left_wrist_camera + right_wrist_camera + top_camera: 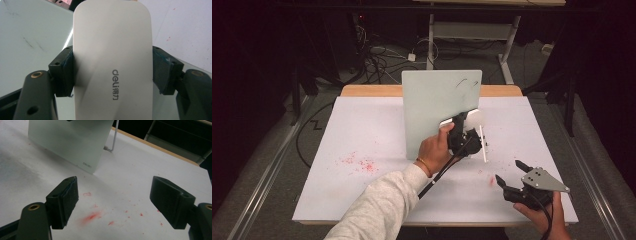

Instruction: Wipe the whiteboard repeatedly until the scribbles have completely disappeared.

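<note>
Left gripper (112, 72) is pinching a white eraser (112, 50) between its pads, smooth, rounded at the corners, grey "deli" lettering printed on it; it's held against the pale green board (437, 105) standing upright at the table's (362, 130) twelve o'clock side. Right gripper (113, 202) hovers at five o'clock over red smudges (91, 216), fingers spread wide.

white eraser (112, 50), pale green board (439, 100)
</note>
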### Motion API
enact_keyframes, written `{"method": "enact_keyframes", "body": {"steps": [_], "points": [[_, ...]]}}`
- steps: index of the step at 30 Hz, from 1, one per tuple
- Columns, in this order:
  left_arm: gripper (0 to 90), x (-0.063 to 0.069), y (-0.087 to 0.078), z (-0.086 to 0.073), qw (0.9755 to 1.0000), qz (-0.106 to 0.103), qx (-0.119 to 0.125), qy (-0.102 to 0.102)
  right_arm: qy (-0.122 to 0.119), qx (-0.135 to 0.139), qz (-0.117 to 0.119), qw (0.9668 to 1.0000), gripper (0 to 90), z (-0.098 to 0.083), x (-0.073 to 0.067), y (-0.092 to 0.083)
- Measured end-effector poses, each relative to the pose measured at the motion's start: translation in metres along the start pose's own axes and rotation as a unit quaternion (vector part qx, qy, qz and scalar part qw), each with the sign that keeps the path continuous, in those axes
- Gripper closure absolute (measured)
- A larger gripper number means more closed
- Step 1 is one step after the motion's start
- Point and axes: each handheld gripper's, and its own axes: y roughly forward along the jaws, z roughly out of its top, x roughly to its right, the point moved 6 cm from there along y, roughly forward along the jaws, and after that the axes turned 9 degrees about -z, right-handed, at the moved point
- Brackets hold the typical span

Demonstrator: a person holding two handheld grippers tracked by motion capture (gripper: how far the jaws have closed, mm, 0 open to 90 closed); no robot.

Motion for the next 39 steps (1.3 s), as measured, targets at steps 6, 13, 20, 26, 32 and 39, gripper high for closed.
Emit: {"method": "enact_keyframes", "body": {"steps": [6, 13, 20, 26, 32, 39], "points": [[29.1, -0.038, -0.009, 0.01, 0.9993, 0.003, 0.014, -0.034, 0.003, -0.002, 0.001, 1.0, 23.4, -0.001, 0.0, 0.0], [29.1, -0.088, -0.02, 0.024, 0.9973, 0.024, 0.023, -0.065, 0.0, -0.003, 0.001, 1.0, 23.4, -0.001, 0.001, 0.001], [29.1, -0.088, -0.02, 0.019, 0.9957, 0.04, 0.03, -0.078, -0.001, -0.003, 0.002, 1.0, 23.4, -0.001, 0.001, 0.001], [29.1, -0.067, -0.018, -0.002, 0.9929, 0.042, 0.047, -0.102, 0.002, -0.002, 0.002, 1.0, 23.4, -0.001, 0.0, 0.0], [29.1, -0.065, -0.021, -0.014, 0.9902, 0.041, 0.053, -0.122, -0.005, -0.003, 0.004, 1.0, 23.4, -0.001, -0.001, 0.001], [29.1, -0.074, -0.021, 0.002, 0.9923, 0.04, 0.04, -0.11, -0.002, -0.005, 0.005, 1.0, 23.4, -0.001, -0.002, 0.001]]}}
